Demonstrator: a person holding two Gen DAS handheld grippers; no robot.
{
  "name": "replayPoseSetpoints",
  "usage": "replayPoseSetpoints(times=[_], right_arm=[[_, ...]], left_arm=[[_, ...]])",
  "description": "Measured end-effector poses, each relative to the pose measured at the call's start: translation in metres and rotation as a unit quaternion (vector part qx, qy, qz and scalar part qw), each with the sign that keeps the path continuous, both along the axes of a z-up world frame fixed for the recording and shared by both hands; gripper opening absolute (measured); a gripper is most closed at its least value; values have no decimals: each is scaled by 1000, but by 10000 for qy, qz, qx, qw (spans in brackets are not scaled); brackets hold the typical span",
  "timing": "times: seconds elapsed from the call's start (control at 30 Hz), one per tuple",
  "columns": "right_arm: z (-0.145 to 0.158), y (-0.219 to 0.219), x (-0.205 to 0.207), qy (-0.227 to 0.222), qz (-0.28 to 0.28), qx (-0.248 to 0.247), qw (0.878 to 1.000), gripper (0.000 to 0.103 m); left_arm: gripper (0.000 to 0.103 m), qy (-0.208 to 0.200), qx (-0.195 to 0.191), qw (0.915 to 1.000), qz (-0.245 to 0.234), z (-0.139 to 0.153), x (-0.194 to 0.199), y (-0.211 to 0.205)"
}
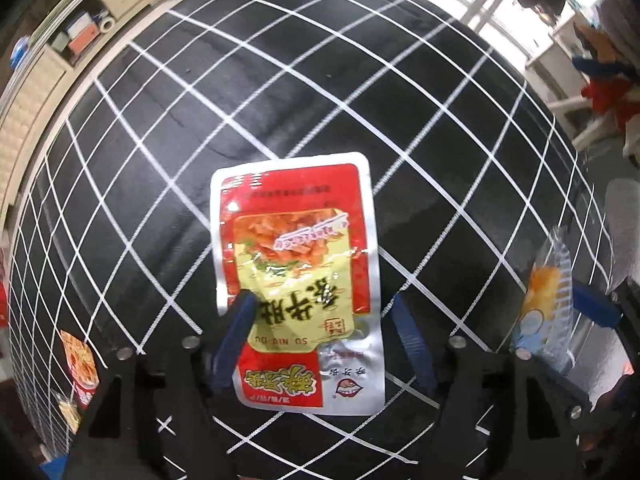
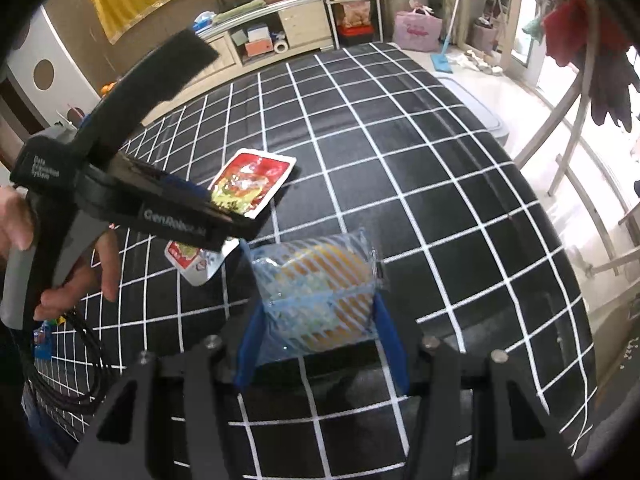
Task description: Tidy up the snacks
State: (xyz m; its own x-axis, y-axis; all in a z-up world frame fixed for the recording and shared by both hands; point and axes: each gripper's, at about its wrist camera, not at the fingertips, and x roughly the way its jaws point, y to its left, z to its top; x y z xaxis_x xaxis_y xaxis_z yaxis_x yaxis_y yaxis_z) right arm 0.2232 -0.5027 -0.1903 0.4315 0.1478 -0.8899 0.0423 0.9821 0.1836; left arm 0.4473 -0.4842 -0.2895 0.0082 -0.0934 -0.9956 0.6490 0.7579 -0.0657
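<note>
My left gripper (image 1: 320,308) holds a red, yellow and silver snack packet (image 1: 296,240) above the black grid-patterned cloth (image 1: 280,100); its left finger presses on the packet while the right finger stands off its edge. The same packet (image 2: 252,184) and the left gripper body (image 2: 140,196) show in the right wrist view. My right gripper (image 2: 320,308) is shut on a clear packet with blue stripes and a yellow pastry inside (image 2: 320,284). That packet also shows at the right edge of the left wrist view (image 1: 548,296).
More red snack packets (image 1: 78,364) lie at the cloth's left edge. Cabinets with boxes (image 2: 272,36) stand beyond the far edge. A drying rack with clothes (image 2: 592,64) stands at the right. A black cable (image 2: 72,364) hangs below the left hand.
</note>
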Motion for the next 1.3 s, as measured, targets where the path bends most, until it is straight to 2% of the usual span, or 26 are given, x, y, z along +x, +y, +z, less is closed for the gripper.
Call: replayPoseSetpoints(times=[0.13, 0.17, 0.2, 0.33, 0.43, 0.47, 0.5, 0.57, 0.8, 0.93, 1.03, 1.07, 1.17, 1.23, 1.27, 1.3], right_arm=[[-2, -3, 0, 53, -65, -72, 9999, 58], [-3, -4, 0, 63, -85, -84, 9999, 58], [-4, -6, 0, 68, -103, -67, 9999, 58], [-7, -14, -6, 96, -147, -57, 9998, 58], [-6, -16, -6, 111, -171, -28, 9998, 58], [-6, -16, -5, 107, -172, -23, 9998, 58], [-5, -16, -5, 97, -173, -17, 9998, 58], [-5, -15, -4, 89, -166, -3, 9998, 58], [-3, -6, -2, 69, -142, 9, 9999, 58], [-3, -3, -2, 86, -131, 20, 9999, 58], [0, -1, -1, 73, -120, 7, 9999, 58], [1, 0, 0, 69, -103, 1, 9999, 58], [6, 4, 1, 36, -67, -26, 10000, 58], [9, 8, 2, 22, -51, -47, 10000, 58], [9, 10, 2, 19, -42, -45, 10000, 58], [10, 13, 2, 16, -30, -37, 10000, 58]], left_arm=[[92, -73, 76, 9999, -132, -10, -6, -18], [103, -167, 239, 9993, -223, -15, -8, -24], [103, -224, 266, 9991, -247, -20, -8, -29], [103, -190, 251, 9992, 248, -24, 5, -17], [101, -182, 264, 9991, 295, -28, 6, -15], [95, -215, 248, 9991, 280, -27, 4, -15], [83, -240, 219, 9991, 263, -21, 0, -5], [64, -285, 160, 9992, 240, -15, -4, 2], [56, -626, 137, 9979, 84, -15, -29, 7], [55, -659, 123, 9977, 106, -9, -38, 35], [48, -685, 43, 9975, 141, -1, -44, 41], [38, -677, -10, 9976, 164, 2, -46, 43], [31, -641, -33, 9978, 158, 19, -47, 61], [15, -553, -44, 9984, 108, 18, -55, 67], [0, -443, -46, 9989, 129, 17, -55, 75], [0, -360, -68, 9991, 215, 18, -53, 86]])
